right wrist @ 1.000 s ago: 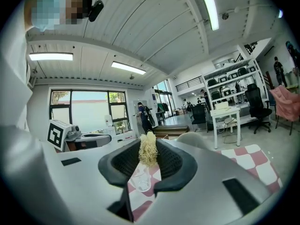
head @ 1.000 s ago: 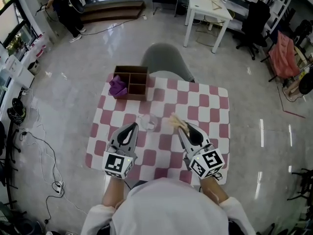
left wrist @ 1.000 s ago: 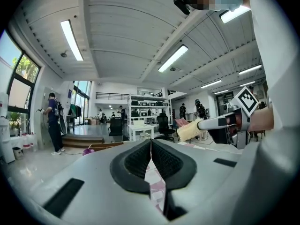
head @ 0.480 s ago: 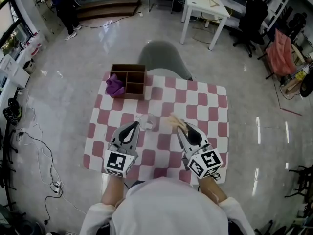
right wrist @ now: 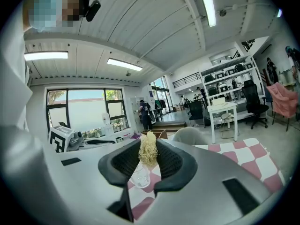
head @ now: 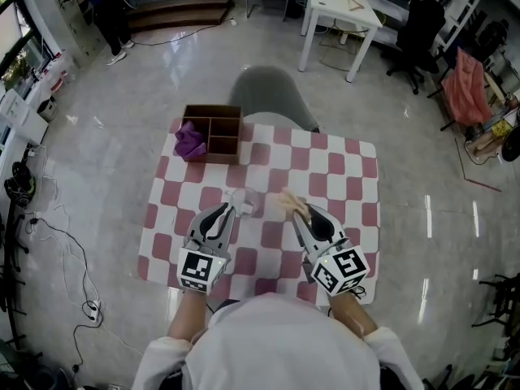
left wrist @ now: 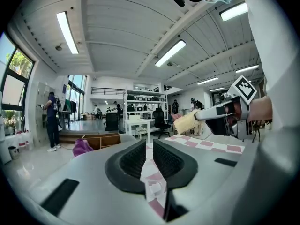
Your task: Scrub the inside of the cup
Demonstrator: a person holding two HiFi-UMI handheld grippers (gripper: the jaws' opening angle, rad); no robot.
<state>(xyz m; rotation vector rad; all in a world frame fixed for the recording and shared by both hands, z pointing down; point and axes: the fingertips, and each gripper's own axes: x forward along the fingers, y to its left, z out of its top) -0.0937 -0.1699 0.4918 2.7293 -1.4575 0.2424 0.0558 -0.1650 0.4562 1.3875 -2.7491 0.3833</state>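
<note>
The clear cup [head: 246, 202] was seen upright between the tongs, just ahead of the left gripper [head: 228, 211], pressed together and empty. The fibre scrubber [head: 289, 201] was pinched by the right gripper [head: 299, 211], near the cup's right side.

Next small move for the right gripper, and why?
Probably ease the right gripper toward the cup and dip the scrubber into its mouth. The scrubber is clamped in those jaws but sits outside the cup, on its right; the left gripper, jaws together, is at its other side.
</note>
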